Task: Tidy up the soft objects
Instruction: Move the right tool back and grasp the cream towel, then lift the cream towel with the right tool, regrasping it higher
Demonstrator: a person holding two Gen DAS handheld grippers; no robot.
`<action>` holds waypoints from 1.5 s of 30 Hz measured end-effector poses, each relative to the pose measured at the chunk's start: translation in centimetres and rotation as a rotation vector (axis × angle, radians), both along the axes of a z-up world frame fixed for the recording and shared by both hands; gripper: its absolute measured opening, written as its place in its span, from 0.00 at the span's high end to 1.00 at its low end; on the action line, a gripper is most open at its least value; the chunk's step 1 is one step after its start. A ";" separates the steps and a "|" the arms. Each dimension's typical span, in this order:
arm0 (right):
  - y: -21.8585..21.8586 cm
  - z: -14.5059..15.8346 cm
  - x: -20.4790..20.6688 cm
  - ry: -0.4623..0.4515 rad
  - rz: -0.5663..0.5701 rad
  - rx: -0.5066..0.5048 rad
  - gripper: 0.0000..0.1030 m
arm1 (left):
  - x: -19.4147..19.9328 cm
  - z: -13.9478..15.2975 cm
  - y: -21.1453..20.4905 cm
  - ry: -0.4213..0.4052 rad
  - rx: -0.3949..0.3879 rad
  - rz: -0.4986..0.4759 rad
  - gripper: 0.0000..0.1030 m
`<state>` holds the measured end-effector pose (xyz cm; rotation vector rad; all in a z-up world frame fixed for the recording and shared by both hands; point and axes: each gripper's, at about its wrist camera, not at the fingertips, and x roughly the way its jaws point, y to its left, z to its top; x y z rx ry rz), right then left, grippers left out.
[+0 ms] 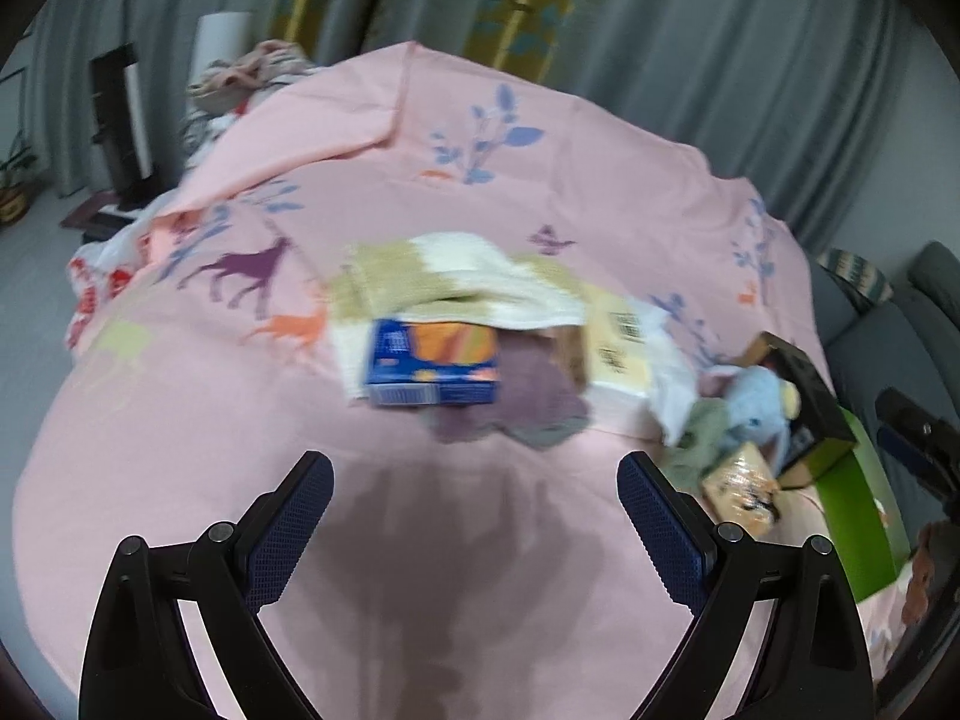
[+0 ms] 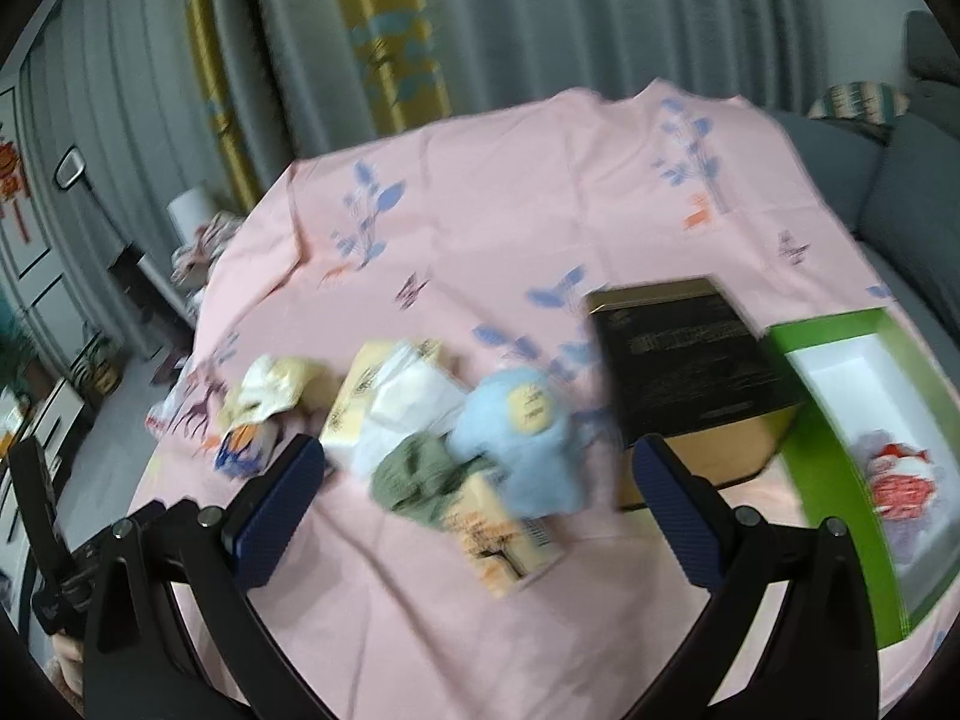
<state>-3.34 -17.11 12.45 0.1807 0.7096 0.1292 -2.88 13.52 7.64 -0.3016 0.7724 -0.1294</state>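
On the pink printed cloth (image 1: 420, 180) lies a heap. A yellow-and-white towel (image 1: 456, 276) drapes over a blue-orange box (image 1: 432, 369), with a purple cloth (image 1: 534, 402) beside it. A light blue plush (image 2: 522, 438), a green cloth (image 2: 420, 480) and a white cloth (image 2: 414, 396) lie near a cream pack (image 2: 354, 402). My left gripper (image 1: 474, 474) is open and empty, short of the blue-orange box. My right gripper (image 2: 480, 462) is open and empty, just in front of the plush and green cloth.
A green box (image 2: 804, 438) with a white inside holds a red-and-white soft item (image 2: 900, 480) at the right. A black-topped box (image 2: 690, 354) stands beside it. A small printed carton (image 2: 510, 546) lies in front. A grey sofa (image 2: 900, 192) is behind.
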 end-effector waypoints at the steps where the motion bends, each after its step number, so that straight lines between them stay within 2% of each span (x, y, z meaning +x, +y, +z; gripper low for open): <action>1: 0.7 -0.3 0.3 0.011 0.021 0.017 0.01 | 0.0 0.0 0.6 0.002 0.008 0.020 0.07; 7: 5.9 -1.8 3.2 0.091 0.176 0.138 0.03 | 0.1 -0.4 3.8 0.032 -0.005 0.109 0.07; 12: 11.9 -2.5 7.2 0.138 0.243 0.102 0.07 | 0.2 -0.6 5.5 0.056 -0.011 0.146 0.07; 15: 14.7 -3.0 10.5 0.159 0.238 0.081 0.08 | 0.0 -0.3 6.3 0.046 -0.011 0.168 0.07; 19: 17.8 -5.4 15.3 0.235 0.221 0.060 0.11 | 0.1 -0.4 7.4 0.051 -0.017 0.184 0.07; 22: 19.3 -7.1 17.4 0.276 0.212 0.027 0.24 | 0.6 -0.6 8.1 0.064 -0.034 0.194 0.07; 23: 19.6 -7.7 17.8 0.285 0.218 0.020 0.40 | 0.6 -0.7 8.2 0.066 -0.034 0.200 0.07; 24: 19.6 -8.0 18.1 0.291 0.215 0.010 0.66 | 0.7 -0.6 8.2 0.066 -0.031 0.201 0.07; 25: 19.7 -8.3 18.3 0.294 0.208 0.003 0.79 | 0.8 -0.6 8.2 0.063 -0.025 0.193 0.07; 26: 19.6 -8.4 18.4 0.286 0.206 0.007 0.84 | 0.9 -0.6 8.2 0.063 -0.021 0.187 0.07; 29: 18.8 -6.9 17.4 0.206 0.230 0.058 0.86 | 1.1 -0.7 8.5 0.064 -0.022 0.184 0.07; 33: 17.0 -2.2 14.5 0.074 0.255 0.115 0.86 | 0.9 -0.7 8.7 0.068 -0.037 0.194 0.07; 36: 15.1 1.6 11.2 0.001 0.290 0.150 0.86 | 0.8 -0.6 8.3 0.061 -0.055 0.175 0.07; 40: 11.7 7.0 4.7 -0.175 0.300 0.162 0.86 | 0.7 -0.5 7.4 0.064 -0.057 0.157 0.07; 43: 9.4 9.2 0.8 -0.215 0.278 0.147 0.86 | 0.4 -0.4 6.9 0.062 -0.071 0.141 0.07; 45: 8.3 9.7 -1.2 -0.211 0.276 0.116 0.85 | 0.3 -0.5 6.6 0.065 -0.082 0.133 0.07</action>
